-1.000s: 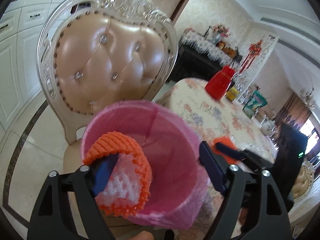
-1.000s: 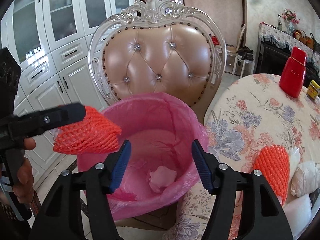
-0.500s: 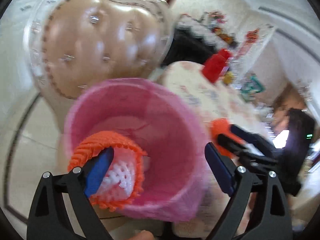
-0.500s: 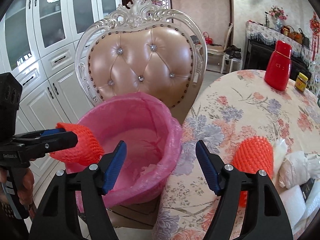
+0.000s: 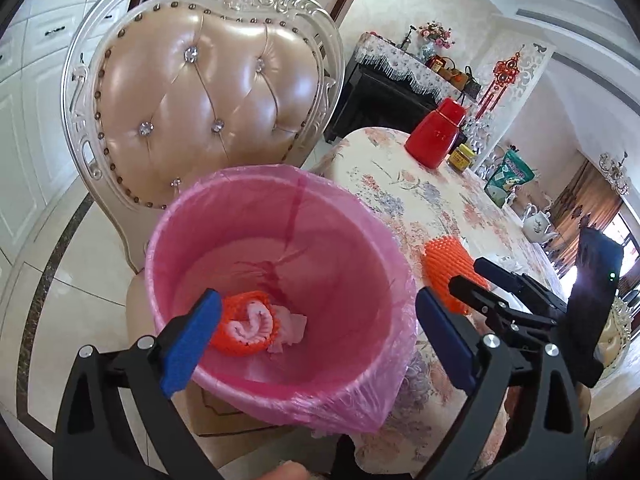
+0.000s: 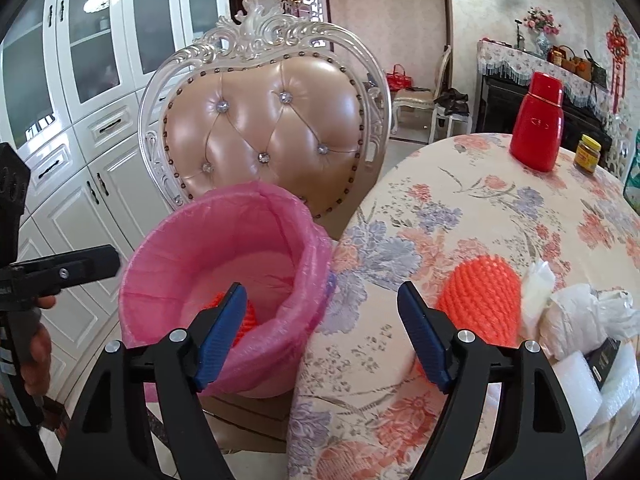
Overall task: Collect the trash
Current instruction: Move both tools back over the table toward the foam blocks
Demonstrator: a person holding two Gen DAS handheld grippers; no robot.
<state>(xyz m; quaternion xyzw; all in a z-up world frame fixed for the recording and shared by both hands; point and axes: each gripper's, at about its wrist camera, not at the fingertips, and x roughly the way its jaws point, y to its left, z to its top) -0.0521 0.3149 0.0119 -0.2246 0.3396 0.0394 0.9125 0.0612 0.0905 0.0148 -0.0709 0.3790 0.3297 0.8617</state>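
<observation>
Left gripper [image 5: 316, 340]: released, its jaws have just been opening; nothing between the pads; it hangs over the bin's mouth, pointing down into it.
Right gripper [image 6: 320, 336]: released, its jaws have just been opening; nothing is held; the bin's near wall and the desk edge show between the pads, untouched.
Bin [image 5: 368, 240]: round, lined with a pink bag; it stands on the chair seat, just beside the desk edge.
Net in bin [image 5: 248, 324]: orange foam fruit net with a white inner layer, lying on the bin's bottom beside a scrap of white paper [image 5: 292, 326].
Net on desk [image 6: 480, 300]: a second orange foam net lying on the flowered cloth, just right of the right gripper's right pad; crumpled white tissue [image 6: 576, 312] lies against its right side.
Desk [image 6: 480, 200]: round, covered with a floral cloth; a red flask [image 6: 538, 136] and a small yellow-lidded jar [image 6: 586, 154] stand at its far side.
Chair [image 5: 200, 92]: tufted beige back in a carved white frame, rising behind the bin.
Hand [image 6: 36, 352]: at the left edge of the right view, gripping the left gripper's handle.
</observation>
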